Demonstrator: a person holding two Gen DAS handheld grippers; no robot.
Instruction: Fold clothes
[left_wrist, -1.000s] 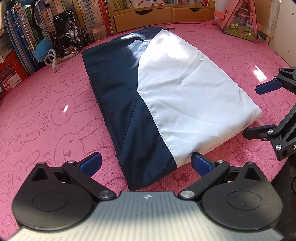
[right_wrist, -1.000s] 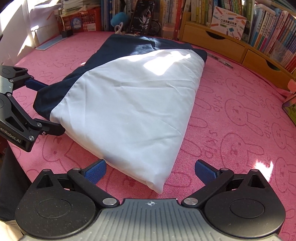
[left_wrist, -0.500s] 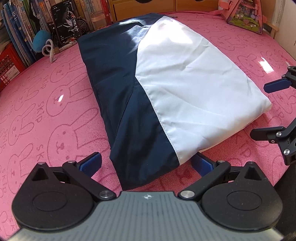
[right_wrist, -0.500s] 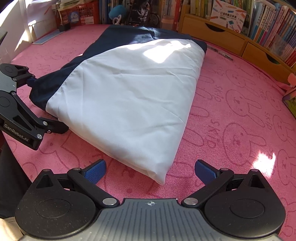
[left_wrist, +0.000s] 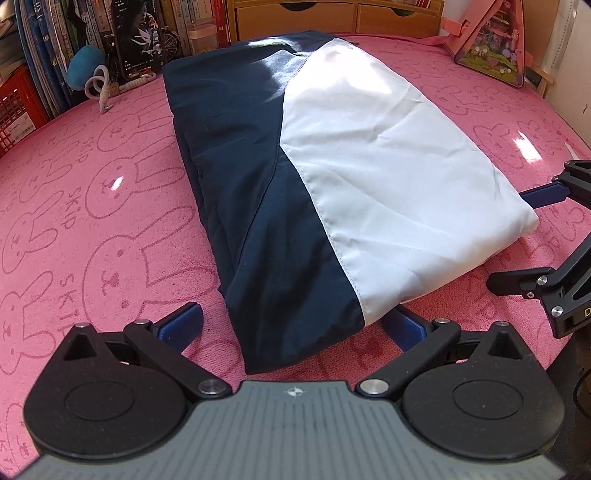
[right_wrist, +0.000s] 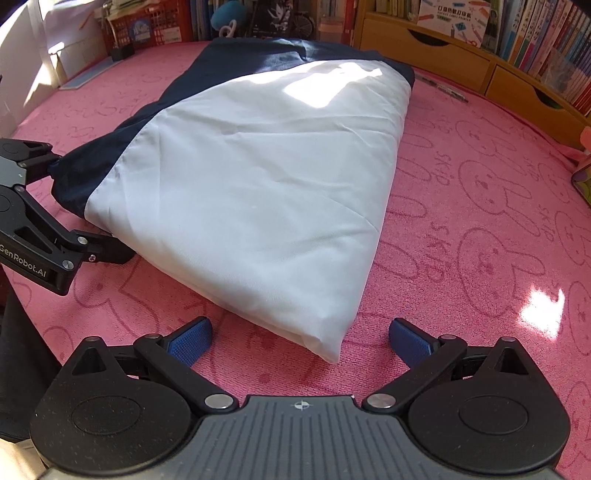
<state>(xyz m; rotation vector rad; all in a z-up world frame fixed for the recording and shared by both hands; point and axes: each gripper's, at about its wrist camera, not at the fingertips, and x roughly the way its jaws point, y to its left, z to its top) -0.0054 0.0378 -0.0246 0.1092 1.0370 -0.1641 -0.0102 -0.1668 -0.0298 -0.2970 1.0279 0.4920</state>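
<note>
A folded navy and white garment (left_wrist: 332, 177) lies flat on the pink bunny-print cloth (left_wrist: 92, 206). My left gripper (left_wrist: 295, 328) is open, and its blue pads straddle the garment's near navy corner without closing on it. In the right wrist view the same garment (right_wrist: 258, 177) shows its white side. My right gripper (right_wrist: 299, 341) is open at the near white corner, which lies between its fingers. Each gripper shows at the edge of the other's view: the right gripper (left_wrist: 532, 236) at the right, the left gripper (right_wrist: 74, 206) at the left.
Books and a blue plush toy (left_wrist: 85, 68) line the far left edge, with a red crate (left_wrist: 14, 107) beside them. Wooden drawers (right_wrist: 461, 62) stand behind the garment. A pink toy house (left_wrist: 491, 40) sits at the far right. A person's dark sleeve (right_wrist: 18, 354) is at the lower left.
Both grippers have moved forward toward the garment's near edge. The garment's corners now sit between the open fingers. The garment itself has not moved.
</note>
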